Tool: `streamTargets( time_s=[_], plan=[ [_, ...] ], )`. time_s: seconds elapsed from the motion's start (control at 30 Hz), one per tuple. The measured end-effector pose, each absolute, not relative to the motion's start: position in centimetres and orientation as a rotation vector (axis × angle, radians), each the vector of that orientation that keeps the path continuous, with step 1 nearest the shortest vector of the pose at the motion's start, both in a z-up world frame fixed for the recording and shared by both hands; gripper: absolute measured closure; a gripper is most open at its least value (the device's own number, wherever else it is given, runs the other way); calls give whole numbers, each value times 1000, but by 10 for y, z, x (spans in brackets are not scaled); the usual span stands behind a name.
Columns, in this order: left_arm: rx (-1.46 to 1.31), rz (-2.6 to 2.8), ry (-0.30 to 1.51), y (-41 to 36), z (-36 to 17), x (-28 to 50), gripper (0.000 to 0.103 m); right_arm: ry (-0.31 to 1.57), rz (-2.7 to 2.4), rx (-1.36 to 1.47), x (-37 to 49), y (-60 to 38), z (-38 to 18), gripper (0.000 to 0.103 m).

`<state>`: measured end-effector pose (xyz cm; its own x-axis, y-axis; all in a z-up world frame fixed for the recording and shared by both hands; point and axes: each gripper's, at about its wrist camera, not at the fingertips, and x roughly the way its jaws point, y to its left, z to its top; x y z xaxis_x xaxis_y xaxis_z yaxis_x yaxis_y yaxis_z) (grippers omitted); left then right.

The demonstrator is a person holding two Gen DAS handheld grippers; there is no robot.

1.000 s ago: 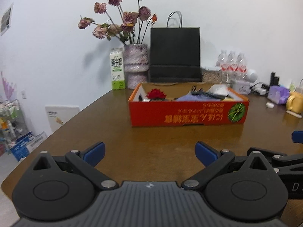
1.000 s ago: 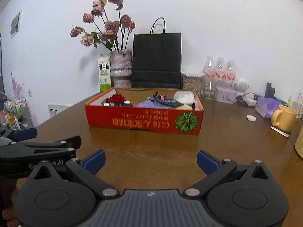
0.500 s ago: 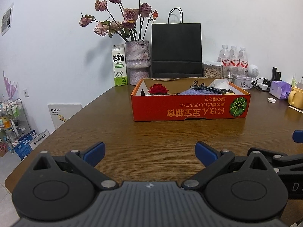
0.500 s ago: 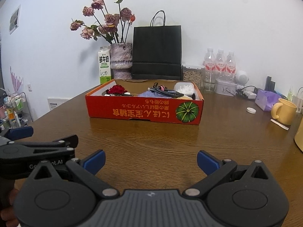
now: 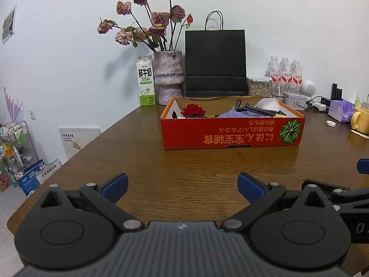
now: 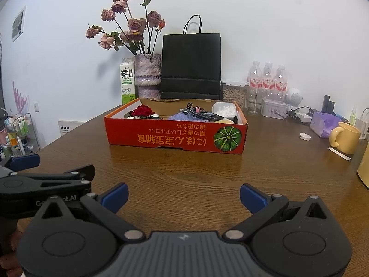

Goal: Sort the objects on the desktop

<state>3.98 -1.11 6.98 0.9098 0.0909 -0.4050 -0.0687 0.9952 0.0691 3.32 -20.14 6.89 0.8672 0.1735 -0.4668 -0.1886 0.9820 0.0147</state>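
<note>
Brown wood-grain surface (image 5: 184,175) fills the lower part of both my views and lies bare right in front of me. Nearest is my left gripper (image 5: 182,184), jaws spread wide with nothing between them; my right gripper (image 6: 184,195) is just beside it, jaws likewise apart and empty. Both hang low over the wood, well short of anything to pick.

Further out sits the red cardboard box (image 6: 175,138), upside-down print and a green pumpkin picture on its near wall. Inside I can make out a red flower (image 6: 143,110), a coiled black cable (image 6: 203,114), a purple cloth (image 6: 181,117) and a white tub of cotton swabs (image 6: 224,110); other small bits lie among them, but I cannot tell what they are from this angle.

Off to the right, a small white lid (image 6: 305,136) and a yellow mug (image 6: 344,138) stand loose.

Against the wall are a milk carton (image 5: 145,83), a vase of dried roses (image 5: 168,76), a black paper bag (image 5: 215,62) and water bottles (image 5: 284,72).

I judge the sorting either nearly done, with most things boxed, or not yet begun.
</note>
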Motion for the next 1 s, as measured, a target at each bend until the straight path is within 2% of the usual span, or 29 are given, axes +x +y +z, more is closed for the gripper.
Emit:
streamTargets(
  time_s=[1.0],
  plan=[
    [78,90,450,-16,75,42,0,499,178,-23,33,-206,72,0]
  ],
)
